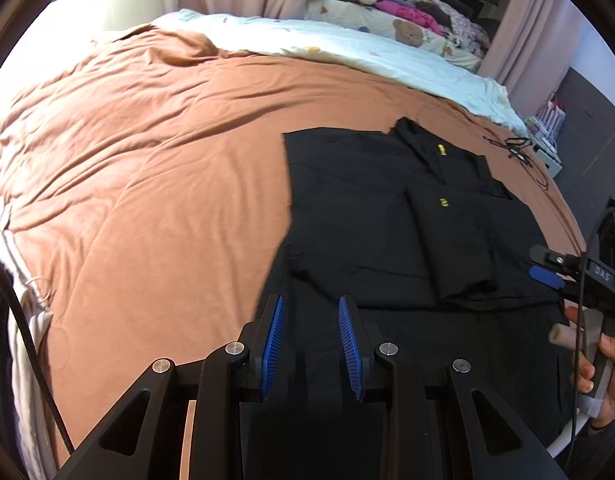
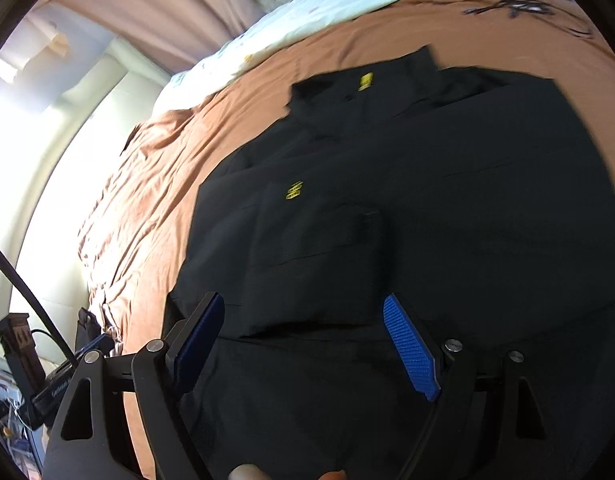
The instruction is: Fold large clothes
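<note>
A large black shirt [image 1: 371, 216] with small yellow logos lies spread on the brown bedspread [image 1: 147, 168], both sleeves folded in over its body. My left gripper [image 1: 311, 308] is open and empty above the shirt's near hem. My right gripper [image 2: 303, 308] is open wide and empty above the lower part of the shirt [image 2: 407, 200]. The right gripper also shows in the left wrist view [image 1: 547, 270], held in a hand at the shirt's right edge.
A pale patterned quilt [image 1: 347, 48] with plush toys lies along the far side of the bed. A black cable [image 1: 515, 148] lies on the bedspread beyond the collar. A cream headboard [image 2: 67, 152] and pink curtains [image 1: 523, 28] border the bed.
</note>
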### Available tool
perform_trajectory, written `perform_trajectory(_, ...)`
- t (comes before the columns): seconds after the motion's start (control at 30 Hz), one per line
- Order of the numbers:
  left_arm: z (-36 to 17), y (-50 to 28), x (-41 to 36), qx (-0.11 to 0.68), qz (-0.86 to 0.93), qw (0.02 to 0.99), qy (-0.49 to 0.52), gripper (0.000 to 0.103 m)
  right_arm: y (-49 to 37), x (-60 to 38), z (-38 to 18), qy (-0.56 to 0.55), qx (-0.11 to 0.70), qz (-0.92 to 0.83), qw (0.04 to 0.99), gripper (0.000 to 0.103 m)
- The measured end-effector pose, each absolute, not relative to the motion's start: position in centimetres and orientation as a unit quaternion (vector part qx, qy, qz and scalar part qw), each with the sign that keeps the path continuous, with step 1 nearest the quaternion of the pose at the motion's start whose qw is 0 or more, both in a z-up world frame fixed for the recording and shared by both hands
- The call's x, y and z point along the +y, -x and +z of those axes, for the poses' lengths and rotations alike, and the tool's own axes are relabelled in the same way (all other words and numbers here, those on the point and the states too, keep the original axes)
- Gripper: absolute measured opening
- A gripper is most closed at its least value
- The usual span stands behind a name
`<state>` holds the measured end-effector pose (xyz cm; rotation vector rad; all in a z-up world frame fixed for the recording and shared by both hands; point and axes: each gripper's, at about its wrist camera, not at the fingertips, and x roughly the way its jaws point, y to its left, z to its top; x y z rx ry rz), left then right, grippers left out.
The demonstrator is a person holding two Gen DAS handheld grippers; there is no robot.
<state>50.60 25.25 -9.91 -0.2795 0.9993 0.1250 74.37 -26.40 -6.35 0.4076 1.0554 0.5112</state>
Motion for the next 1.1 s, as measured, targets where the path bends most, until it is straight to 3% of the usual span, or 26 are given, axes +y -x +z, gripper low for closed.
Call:
perform_trajectory(0.23, -10.0, -54.5, 19.9, 0.485, 0.025, 0.868, 0.101, 0.032, -74.5, -38.2, -4.6, -0.199, 0.469, 0.232, 0.829, 0.081)
perform_trajectory(0.43, -10.6, -57.8, 15.0, 0.493, -0.003, 0.868, 0.064, 0.05, -75.7, -47.1, -5.6, -0.182, 0.468, 0.19, 0.844, 0.081)
perform_trajectory(0.67, -12.6, -61.7, 8.4, 0.522, -0.043, 0.852, 0.01, 0.052, -74.8, -48.3, -9.0, -0.162, 0.478, 0.165, 0.847, 0.081)
perform_trajectory(0.83, -14.5, -63.8, 3.9, 0.538, -0.075, 0.839, -0.03, 0.067, -74.1, -48.5, -10.1, -0.187, 0.501, 0.137, 0.834, 0.081)
perform_trajectory(1.1, -18.2, -66.4, 1.9, 0.56, -0.064, 0.824, -0.058, 0.068, -74.0, -45.6, -9.9, -0.143, 0.518, 0.127, 0.834, 0.081)
